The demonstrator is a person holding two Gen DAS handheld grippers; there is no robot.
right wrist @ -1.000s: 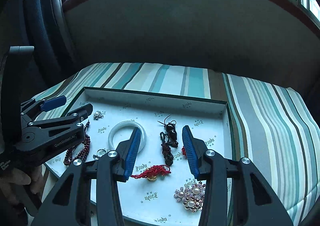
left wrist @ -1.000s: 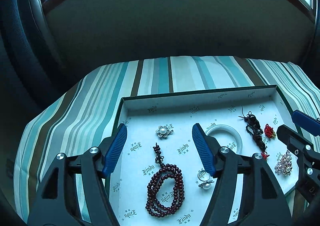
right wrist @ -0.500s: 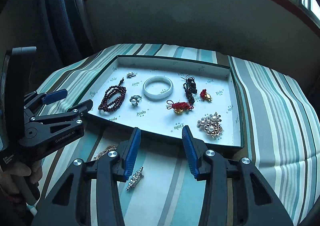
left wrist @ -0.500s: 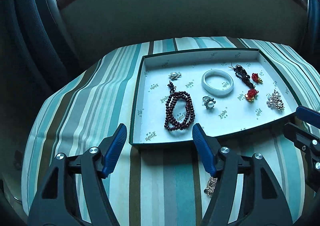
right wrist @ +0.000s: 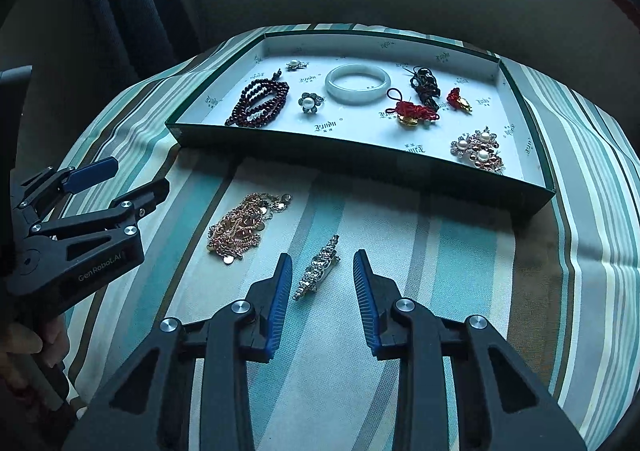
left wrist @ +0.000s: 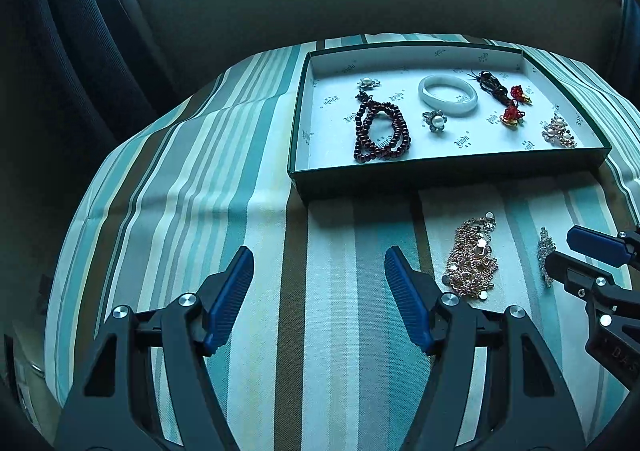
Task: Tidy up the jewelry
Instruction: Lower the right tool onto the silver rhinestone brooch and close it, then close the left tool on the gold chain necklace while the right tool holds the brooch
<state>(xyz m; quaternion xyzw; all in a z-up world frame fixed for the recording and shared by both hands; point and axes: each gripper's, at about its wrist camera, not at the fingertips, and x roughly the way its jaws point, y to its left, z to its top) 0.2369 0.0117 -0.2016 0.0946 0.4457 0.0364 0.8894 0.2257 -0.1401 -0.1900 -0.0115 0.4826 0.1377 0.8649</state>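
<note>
Your right gripper (right wrist: 320,283) spread, empty, silver brooch (right wrist: 317,267) between its fingers | your left gripper (left wrist: 319,291) spread, empty, gold chain pile (left wrist: 472,259) right of it | striped tablecloth (right wrist: 400,251) under both | jewelry tray (right wrist: 360,155) ahead | dark wall, curtain (left wrist: 80,31) beyond

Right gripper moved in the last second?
Yes. Right gripper pulled back from over the tray; it is now open over the crystal clip on the cloth.
</note>
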